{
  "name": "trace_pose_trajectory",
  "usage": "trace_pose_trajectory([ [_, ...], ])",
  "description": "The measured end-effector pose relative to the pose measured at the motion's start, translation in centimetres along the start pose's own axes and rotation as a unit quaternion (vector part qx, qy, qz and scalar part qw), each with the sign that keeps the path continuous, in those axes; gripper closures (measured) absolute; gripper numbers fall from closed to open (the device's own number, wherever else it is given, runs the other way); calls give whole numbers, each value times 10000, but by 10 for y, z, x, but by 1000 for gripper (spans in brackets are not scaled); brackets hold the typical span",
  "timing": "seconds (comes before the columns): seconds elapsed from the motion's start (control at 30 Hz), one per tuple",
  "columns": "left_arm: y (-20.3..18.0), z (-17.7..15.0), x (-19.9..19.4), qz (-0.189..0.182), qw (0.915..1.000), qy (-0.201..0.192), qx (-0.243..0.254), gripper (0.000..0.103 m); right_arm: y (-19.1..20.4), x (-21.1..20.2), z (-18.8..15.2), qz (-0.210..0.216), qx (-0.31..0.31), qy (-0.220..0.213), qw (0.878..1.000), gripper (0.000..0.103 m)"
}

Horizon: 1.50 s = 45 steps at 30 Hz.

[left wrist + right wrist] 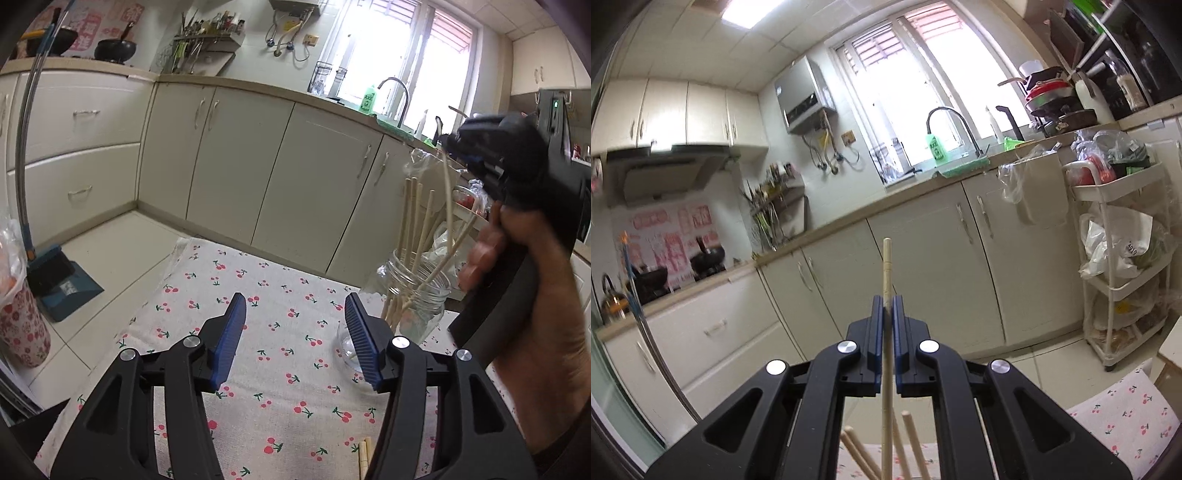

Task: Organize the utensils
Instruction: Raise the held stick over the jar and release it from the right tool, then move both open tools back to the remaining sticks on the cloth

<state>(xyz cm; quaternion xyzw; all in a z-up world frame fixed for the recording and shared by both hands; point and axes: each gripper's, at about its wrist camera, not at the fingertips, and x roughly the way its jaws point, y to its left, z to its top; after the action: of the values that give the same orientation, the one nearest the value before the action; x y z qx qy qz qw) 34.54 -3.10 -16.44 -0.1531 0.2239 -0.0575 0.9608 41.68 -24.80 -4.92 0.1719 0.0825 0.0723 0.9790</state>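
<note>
Right wrist view shows the right gripper with its jaws clamped on a single pale chopstick, held roughly upright and pinched near its upper end, so most of its length hangs below the jaws. In the left wrist view that same chopstick reaches down toward the mouth of a glass jar standing on the right side of the cherry-print worktop.

Risks, as I judge them: the grip is high on a thin, smooth stick, so the lower end can swing and miss the jar mouth or catch on the sticks already fanned out inside. A sideways push against those sticks or the rim could tip the jar, which looks light and stands near the worktop's far right edge. Letting go too high could make the stick bounce out.

The left gripper hovers low over the worktop with its jaws wide apart, holding nothing; it is near the jar but not steadying it.

Counts: one jar; one chopstick in the jaws; roughly seven or eight sticks in the jar, too overlapped for an exact count; one or two more chopstick ends lying at the near edge of the worktop.
</note>
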Motion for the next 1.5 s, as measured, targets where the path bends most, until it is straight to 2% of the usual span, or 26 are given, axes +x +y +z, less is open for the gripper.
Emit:
trace_pose_trajectory([
  [0.23, 2, 0, 5, -20, 9999, 116, -76, 47, -1, 4, -23, -93, -307, 140, 9994, 97],
  [0.67, 0, -2, 12, 3, 9998, 183, -44, 44, 7, -15, -27, 28, -706, 114, 9974, 97],
  [0.8, -1, -3, 12, -11, 9998, 181, -24, 42, 11, -33, -26, 70, -841, 110, 9964, 81],
  [1.0, 4, -4, 12, -90, 9997, 179, -143, 39, 8, -69, -17, -11, -788, 235, 9966, 80],
  [1.1, 7, -3, 12, -104, 9995, 204, -219, 38, 4, -97, -28, -165, -699, 590, 9957, 74],
  [1.17, 9, -3, 14, -53, 9993, 294, -228, 38, 0, -113, -51, -291, -664, 1226, 9898, 73],
  [1.23, 12, -2, 13, -49, 9987, 433, -276, 38, -4, -123, -84, -324, -627, 2117, 9748, 73],
  [1.33, 17, -4, 7, 120, 9975, 651, -267, 35, -7, -139, -128, -331, -640, 3025, 9504, 78],
  [1.4, 19, -10, 1, 149, 9965, 804, -195, 34, -7, -144, -146, -341, -611, 3340, 9400, 79],
  [1.5, 18, -18, -11, 201, 9951, 966, 8, 33, -3, -146, -160, -372, -649, 3520, 9330, 80],
])
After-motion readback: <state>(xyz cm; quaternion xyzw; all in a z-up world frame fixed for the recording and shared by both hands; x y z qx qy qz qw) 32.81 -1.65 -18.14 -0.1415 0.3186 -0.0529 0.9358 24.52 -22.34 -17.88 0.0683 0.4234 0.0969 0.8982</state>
